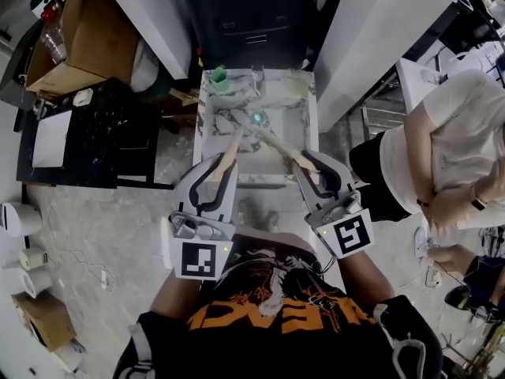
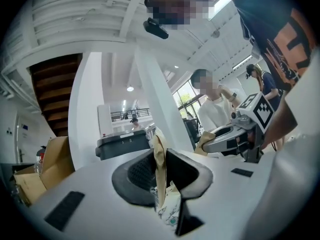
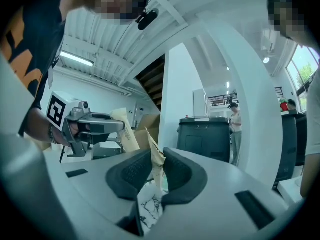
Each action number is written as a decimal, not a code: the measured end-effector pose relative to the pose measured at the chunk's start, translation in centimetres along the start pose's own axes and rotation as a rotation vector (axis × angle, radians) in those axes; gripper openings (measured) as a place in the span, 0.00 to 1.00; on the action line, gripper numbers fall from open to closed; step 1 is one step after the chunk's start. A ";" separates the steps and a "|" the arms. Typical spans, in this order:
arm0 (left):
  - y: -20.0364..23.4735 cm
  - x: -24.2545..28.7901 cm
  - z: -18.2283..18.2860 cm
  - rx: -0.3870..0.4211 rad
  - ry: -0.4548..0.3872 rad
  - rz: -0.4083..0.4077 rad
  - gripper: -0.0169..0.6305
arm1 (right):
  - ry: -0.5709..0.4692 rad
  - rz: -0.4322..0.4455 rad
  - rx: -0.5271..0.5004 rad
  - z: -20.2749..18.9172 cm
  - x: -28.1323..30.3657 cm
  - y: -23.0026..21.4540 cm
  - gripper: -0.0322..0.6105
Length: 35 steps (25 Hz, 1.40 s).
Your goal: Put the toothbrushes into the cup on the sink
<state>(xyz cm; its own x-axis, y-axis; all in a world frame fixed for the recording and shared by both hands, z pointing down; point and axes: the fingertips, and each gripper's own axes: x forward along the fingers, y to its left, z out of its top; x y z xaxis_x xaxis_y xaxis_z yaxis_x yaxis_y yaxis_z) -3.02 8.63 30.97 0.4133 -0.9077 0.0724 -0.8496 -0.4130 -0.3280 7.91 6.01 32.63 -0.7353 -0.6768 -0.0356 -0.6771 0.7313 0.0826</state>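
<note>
In the head view each gripper holds a toothbrush in tan paper wrap, pointed toward the marble sink (image 1: 207, 125). My left gripper (image 1: 224, 169) is shut on the left toothbrush (image 1: 232, 148). My right gripper (image 1: 308, 169) is shut on the right toothbrush (image 1: 286, 148). The two brush tips cross above the basin. A green cup (image 1: 218, 74) stands at the sink's back left corner, apart from both brushes. In the left gripper view the wrapped brush (image 2: 159, 156) is pinched upright between the dark pads. In the right gripper view the other wrapped brush (image 3: 155, 159) is pinched the same way.
A faucet (image 1: 256, 74) stands at the sink's back middle. White pillars flank the sink. At the left are a black table (image 1: 95, 136) and a cardboard box (image 1: 67, 38). A person in a white shirt (image 1: 442, 148) stands to the right. Paper rolls (image 1: 20, 219) lie on the floor at the left.
</note>
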 end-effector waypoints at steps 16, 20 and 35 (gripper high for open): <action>7.1 10.5 -3.5 -0.021 -0.065 -0.147 0.15 | 0.093 -0.117 -0.042 -1.7 10.3 -5.0 0.18; 8.2 13.0 -4.2 -0.024 -0.096 -0.194 0.15 | 0.121 -0.187 -0.031 -2.4 11.6 -6.7 0.18; 5.8 18.8 -4.0 0.002 -0.113 -0.242 0.15 | 0.098 -0.185 -0.065 -3.1 13.2 -12.2 0.18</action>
<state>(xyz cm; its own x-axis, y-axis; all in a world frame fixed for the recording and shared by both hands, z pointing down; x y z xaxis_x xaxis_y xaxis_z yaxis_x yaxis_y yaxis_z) -1.51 -11.13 34.21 0.6384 -0.7685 0.0431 -0.7212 -0.6168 -0.3155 6.51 -12.09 34.22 -0.5904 -0.8060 0.0409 -0.7943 0.5893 0.1478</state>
